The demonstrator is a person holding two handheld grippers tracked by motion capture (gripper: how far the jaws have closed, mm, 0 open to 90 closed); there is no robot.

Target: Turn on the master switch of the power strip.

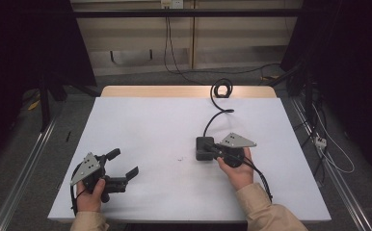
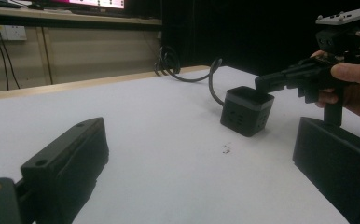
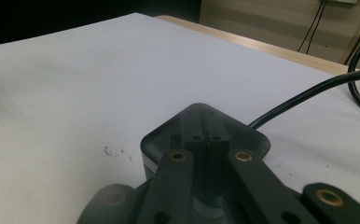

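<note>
Pressed together, the right gripper's (image 1: 212, 150) fingers (image 3: 205, 130) rest their tips on top of the dark grey cube-shaped plastic socket block (image 2: 246, 110), which sits directly beneath them on the white table sheet (image 1: 150, 125); its black cable (image 1: 213, 117) curls away beyond. Off to the side, the left gripper (image 1: 125, 164) idles, fingers spread. Judged step: steadying the block; next, spread those fingers to clasp its sides.

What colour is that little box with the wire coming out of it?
The box is black, with a thin grey band near its top. It shows best in the left gripper view.
</note>
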